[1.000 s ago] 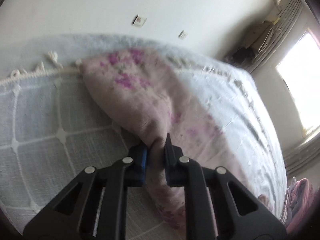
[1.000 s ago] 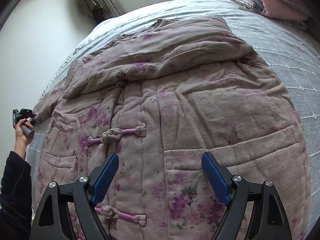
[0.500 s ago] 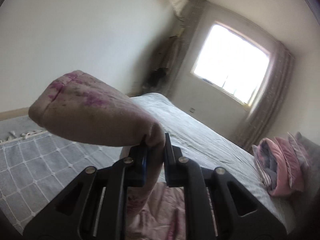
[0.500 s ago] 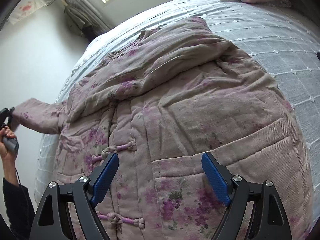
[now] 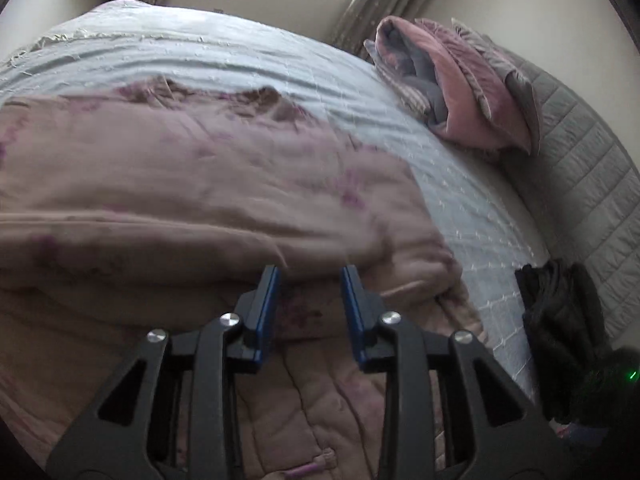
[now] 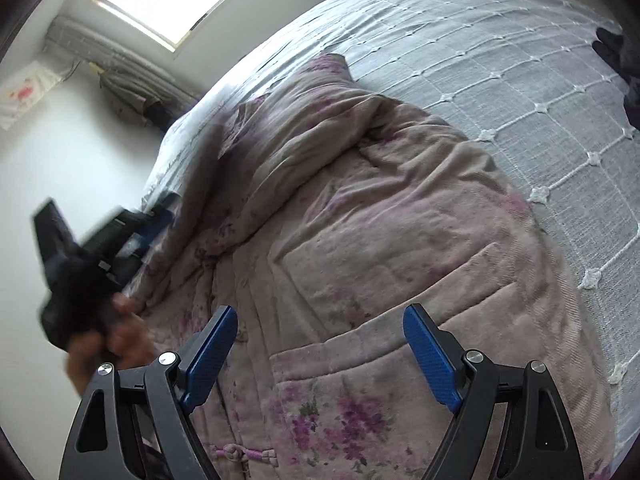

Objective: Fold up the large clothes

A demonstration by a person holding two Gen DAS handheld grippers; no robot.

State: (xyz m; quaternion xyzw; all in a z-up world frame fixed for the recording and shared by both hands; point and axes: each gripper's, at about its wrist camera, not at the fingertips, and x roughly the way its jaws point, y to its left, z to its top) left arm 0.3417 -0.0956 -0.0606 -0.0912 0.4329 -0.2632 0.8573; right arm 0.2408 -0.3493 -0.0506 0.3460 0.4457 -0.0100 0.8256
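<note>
A padded pink floral jacket [image 6: 380, 248] lies front up on the bed, with knot buttons and a patch pocket [image 6: 360, 396]. In the left wrist view the jacket [image 5: 180, 184] fills the middle, with a sleeve laid across the body. My left gripper [image 5: 310, 284] hovers over the sleeve's cuff end, jaws partly apart, with no cloth pinched between them. It also shows blurred in the right wrist view [image 6: 120, 232], held by a hand. My right gripper [image 6: 320, 340] is wide open and empty above the pocket.
The bed has a pale blue-grey quilted cover [image 6: 520, 80]. Folded pink and grey bedding [image 5: 452, 80] lies near the grey padded headboard [image 5: 580, 184]. A dark garment [image 5: 560, 320] sits at the bed's right edge. A window [image 6: 160, 4] is behind.
My left gripper carried the sleeve up and over onto the jacket body, then opened and released it. The right gripper stayed open and tilted a little.
</note>
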